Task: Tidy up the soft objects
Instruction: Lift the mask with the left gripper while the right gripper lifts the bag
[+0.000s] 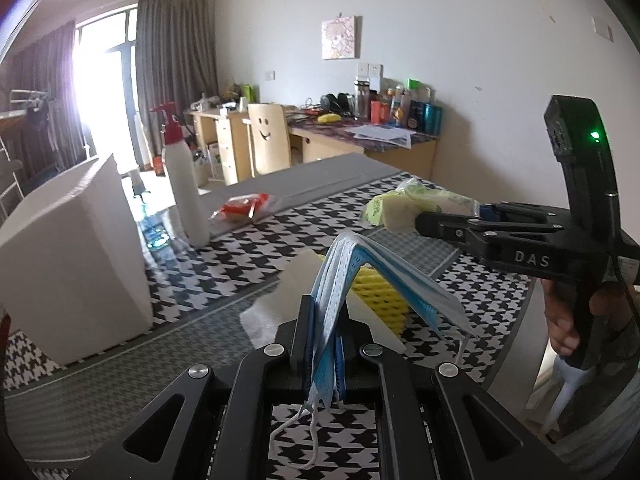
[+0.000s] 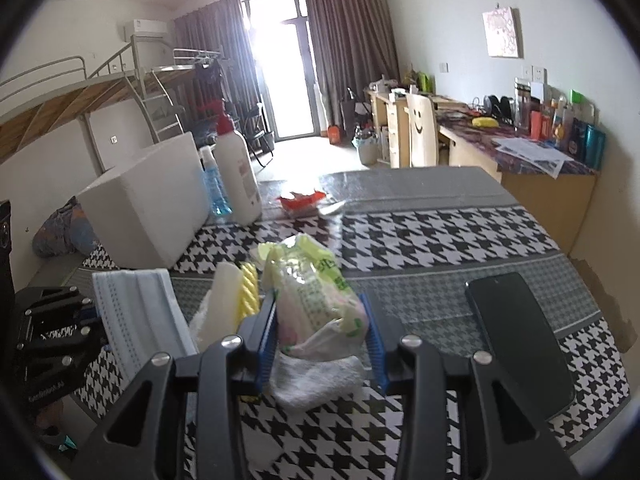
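Masks [image 1: 340, 280], light and limp, are drooping from the left gripper [image 1: 324, 320], pinched tight at their fold. Right gripper [image 2: 320, 332] is squeezing a soft, crinkly packet [image 2: 316, 300] mid-body; likely slippery.

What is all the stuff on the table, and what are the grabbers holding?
Face masks: a few, blue and white, pinched in the left gripper.
Tissue pack: one, yellow-green, between the right gripper's pads.
White box: one, far left of table.
Pump bottle: one, white with red top, beside the box.
Small bottle: one, blue, between box and pump bottle.
Red packet: one, far side.
Yellow foam net: one, behind the masks.
Phone: one, black, right side.
Tablecloth: one, black-and-white houndstooth.
Left gripper: black, shut.
Right gripper: black, gripping.
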Demonstrator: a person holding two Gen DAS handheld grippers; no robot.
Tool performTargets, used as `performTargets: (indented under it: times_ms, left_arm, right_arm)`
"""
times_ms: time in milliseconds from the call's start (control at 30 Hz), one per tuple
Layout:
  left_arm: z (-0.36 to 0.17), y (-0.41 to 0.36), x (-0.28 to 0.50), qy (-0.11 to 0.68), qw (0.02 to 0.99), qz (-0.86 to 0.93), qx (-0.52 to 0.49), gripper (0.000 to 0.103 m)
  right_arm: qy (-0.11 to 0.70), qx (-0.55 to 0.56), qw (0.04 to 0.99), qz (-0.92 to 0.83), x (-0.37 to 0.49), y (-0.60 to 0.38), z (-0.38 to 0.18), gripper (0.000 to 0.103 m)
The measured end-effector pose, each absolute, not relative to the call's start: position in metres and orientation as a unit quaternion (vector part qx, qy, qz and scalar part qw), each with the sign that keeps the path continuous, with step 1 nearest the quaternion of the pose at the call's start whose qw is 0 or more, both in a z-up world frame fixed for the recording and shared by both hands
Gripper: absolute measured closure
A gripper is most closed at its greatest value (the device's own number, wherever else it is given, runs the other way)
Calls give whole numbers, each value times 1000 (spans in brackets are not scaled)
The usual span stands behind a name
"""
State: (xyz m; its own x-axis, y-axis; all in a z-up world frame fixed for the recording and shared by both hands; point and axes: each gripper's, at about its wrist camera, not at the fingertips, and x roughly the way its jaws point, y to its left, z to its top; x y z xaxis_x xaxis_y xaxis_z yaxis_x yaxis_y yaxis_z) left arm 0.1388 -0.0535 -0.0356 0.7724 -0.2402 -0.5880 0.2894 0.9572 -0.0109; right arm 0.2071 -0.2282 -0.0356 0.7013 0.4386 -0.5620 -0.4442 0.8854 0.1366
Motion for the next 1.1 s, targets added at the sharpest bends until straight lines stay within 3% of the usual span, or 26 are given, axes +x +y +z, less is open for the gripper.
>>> performTargets:
  times_ms: [1100]
  left_arm:
    - [16, 12, 140, 246, 968, -47, 24, 94]
  right_arm:
    - [230, -12, 936, 265, 202, -178, 6, 59]
